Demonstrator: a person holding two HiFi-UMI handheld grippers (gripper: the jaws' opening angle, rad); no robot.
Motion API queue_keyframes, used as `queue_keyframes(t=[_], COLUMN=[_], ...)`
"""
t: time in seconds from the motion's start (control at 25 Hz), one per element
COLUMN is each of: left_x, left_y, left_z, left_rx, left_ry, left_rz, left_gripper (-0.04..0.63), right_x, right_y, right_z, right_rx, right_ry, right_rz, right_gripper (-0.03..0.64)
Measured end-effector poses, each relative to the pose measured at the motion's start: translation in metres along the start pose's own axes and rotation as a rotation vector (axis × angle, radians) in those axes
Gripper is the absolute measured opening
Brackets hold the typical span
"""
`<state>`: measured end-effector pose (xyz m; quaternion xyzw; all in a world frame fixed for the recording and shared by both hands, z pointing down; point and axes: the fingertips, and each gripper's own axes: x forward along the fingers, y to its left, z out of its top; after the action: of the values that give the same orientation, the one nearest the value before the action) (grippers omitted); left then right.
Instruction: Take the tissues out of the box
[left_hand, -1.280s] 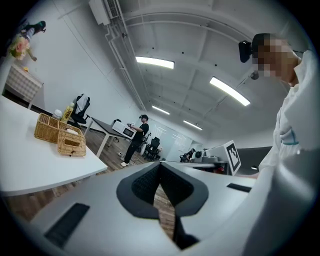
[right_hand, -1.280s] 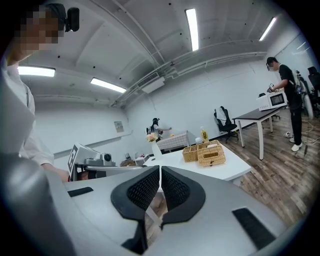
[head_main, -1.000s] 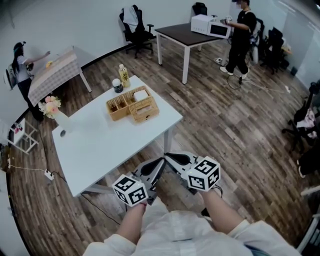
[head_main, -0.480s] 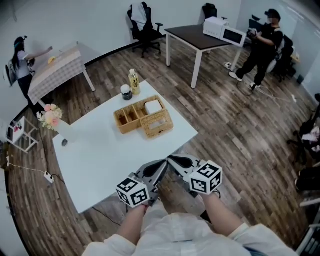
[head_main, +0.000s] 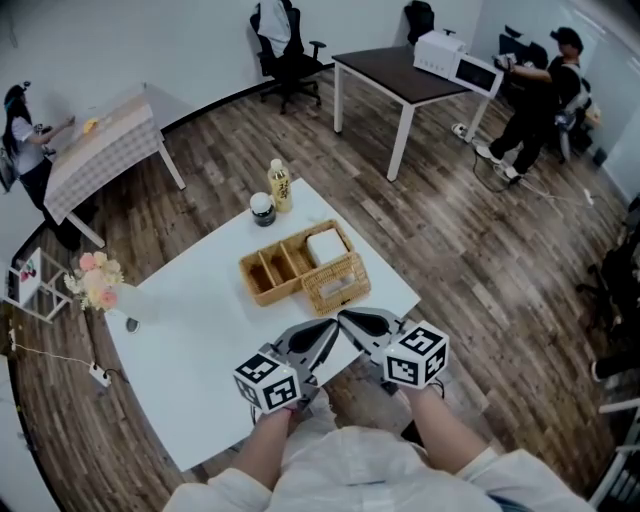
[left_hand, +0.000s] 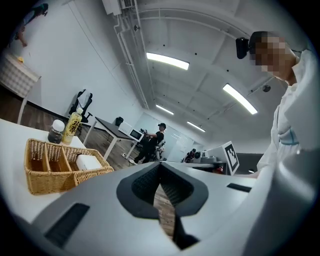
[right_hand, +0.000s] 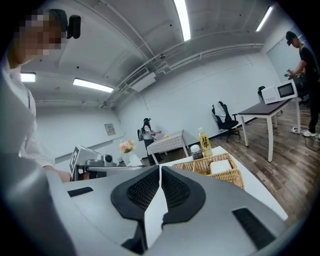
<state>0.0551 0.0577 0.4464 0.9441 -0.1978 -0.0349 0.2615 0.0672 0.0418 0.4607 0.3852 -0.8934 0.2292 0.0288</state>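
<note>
Where the tissue box (head_main: 338, 283) sits: on the white table (head_main: 200, 330), close to its near edge and right corner, touching the front of the wicker tray (head_main: 280, 270). Its lid is on and nothing is drawn out yet.
Tray neighbours: a white pack (head_main: 326, 245) fills the tray's right compartment; a jar (head_main: 262, 208) and a bottle (head_main: 279, 186) stand just behind.
Left gripper (head_main: 322, 333): jaws together, nothing between them.
Right gripper (head_main: 350, 320): jaws pressed together, likewise empty.
Change: within the last second the table has drawn nearer in the head view. The tips, then over bare floor, now hang over the table's near edge, just short of the box.
Meaning: the approach looks nearly finished, but the task proper seems unstarted; a jaw must open before anything is pinched at the slot.
Edges: with the box so near the rim, a hard pull could likely drag it off.
Room: bare tabletop lies to the left; the flowers (head_main: 92, 282) stand well apart at the far corner.
</note>
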Motion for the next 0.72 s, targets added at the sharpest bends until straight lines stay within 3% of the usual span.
queue_keyframes(t=[0.72], left_x=[0.018], left_y=[0.099], left_z=[0.030], left_rx=[-0.094], left_ry=[-0.016], left_rz=[-0.002], left_gripper=[0.002], right_x=[0.089], right_y=[-0.052], right_z=[0.017], right_rx=[-0.006], right_ry=[0.123], right_rz=[-0.024], right_gripper=[0.035])
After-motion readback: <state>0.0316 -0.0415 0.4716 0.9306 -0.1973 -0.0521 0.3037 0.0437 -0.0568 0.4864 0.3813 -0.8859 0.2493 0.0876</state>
